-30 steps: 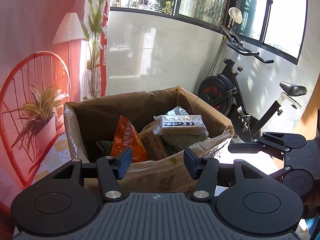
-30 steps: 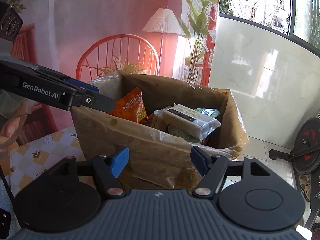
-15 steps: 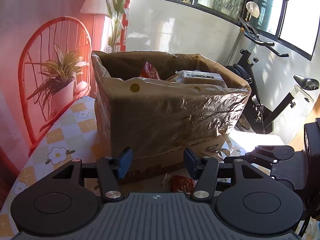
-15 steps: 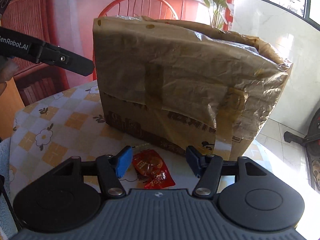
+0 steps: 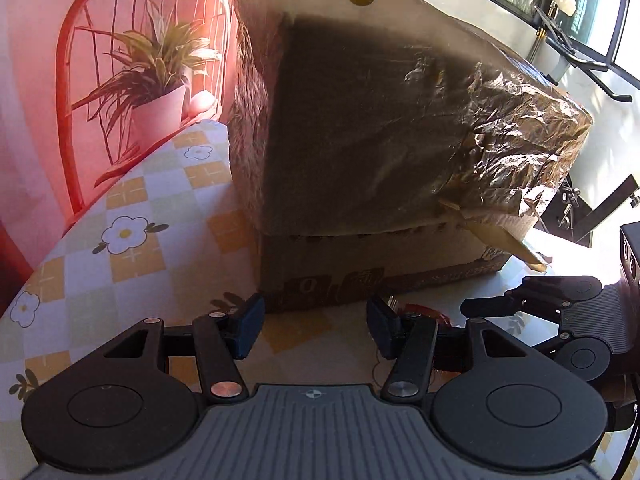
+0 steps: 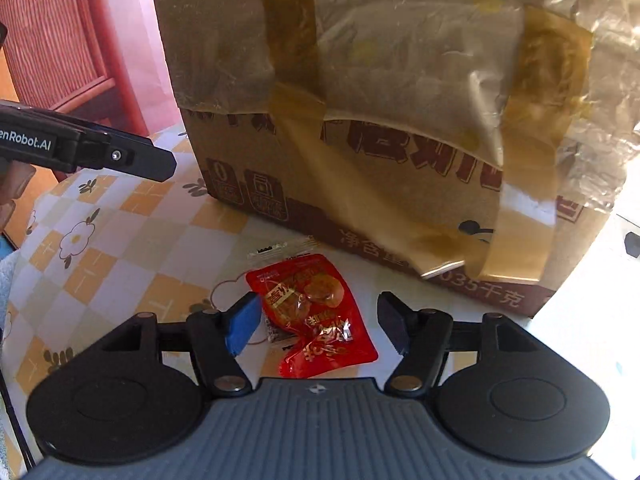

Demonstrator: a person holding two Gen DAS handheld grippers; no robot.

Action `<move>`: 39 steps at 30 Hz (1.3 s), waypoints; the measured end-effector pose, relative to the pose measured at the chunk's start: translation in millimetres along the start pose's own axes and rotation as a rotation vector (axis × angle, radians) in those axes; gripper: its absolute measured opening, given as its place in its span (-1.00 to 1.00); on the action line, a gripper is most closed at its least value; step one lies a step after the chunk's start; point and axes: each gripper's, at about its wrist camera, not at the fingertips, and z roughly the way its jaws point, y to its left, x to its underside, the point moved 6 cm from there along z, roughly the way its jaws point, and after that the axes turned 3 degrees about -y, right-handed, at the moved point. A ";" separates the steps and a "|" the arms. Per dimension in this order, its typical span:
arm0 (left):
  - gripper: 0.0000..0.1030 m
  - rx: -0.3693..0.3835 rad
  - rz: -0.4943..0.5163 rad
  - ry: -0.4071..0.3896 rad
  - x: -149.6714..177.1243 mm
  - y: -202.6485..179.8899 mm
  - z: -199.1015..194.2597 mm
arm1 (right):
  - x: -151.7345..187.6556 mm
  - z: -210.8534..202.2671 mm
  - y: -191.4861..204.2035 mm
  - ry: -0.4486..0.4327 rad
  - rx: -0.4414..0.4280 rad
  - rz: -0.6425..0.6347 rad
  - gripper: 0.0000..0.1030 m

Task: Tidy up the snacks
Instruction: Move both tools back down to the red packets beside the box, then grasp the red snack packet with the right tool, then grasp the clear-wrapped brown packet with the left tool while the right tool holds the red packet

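Observation:
A red snack packet (image 6: 316,312) lies flat on the flowered tablecloth (image 6: 112,256), just in front of a big cardboard box (image 6: 380,128) lined with a crinkled plastic bag. My right gripper (image 6: 319,324) hangs low over the packet. Its jaws are opening, one finger on each side of the packet, and the pads do not press it. My left gripper (image 5: 316,328) is open with nothing between its fingers, close to the box (image 5: 380,140) near the table. In the left wrist view the packet (image 5: 434,314) only peeks out behind a finger. The box's contents are hidden.
A red chair (image 5: 68,80) and a potted plant (image 5: 156,92) stand past the table's left edge. An exercise bike (image 5: 580,200) is beyond the box on the right. A wooden cabinet (image 6: 52,40) stands at the far left. The left gripper (image 6: 120,156) reaches in from the left.
Both grippers have sunk from above the box's open top to the table in front of it. The snacks inside went out of sight. The red packet now lies between the right fingers.

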 end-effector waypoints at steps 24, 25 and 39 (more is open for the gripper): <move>0.02 0.061 -0.020 0.094 23.3 -26.8 27.6 | 41.0 -38.8 -20.4 -0.186 0.106 0.210 0.01; 0.02 0.066 -0.015 0.099 24.6 -30.9 29.2 | 44.5 -43.8 -22.5 -0.205 0.132 0.233 0.01; -0.03 0.109 -0.080 0.187 36.0 -76.1 66.5 | 61.4 -65.0 -22.5 -0.324 0.279 0.306 0.01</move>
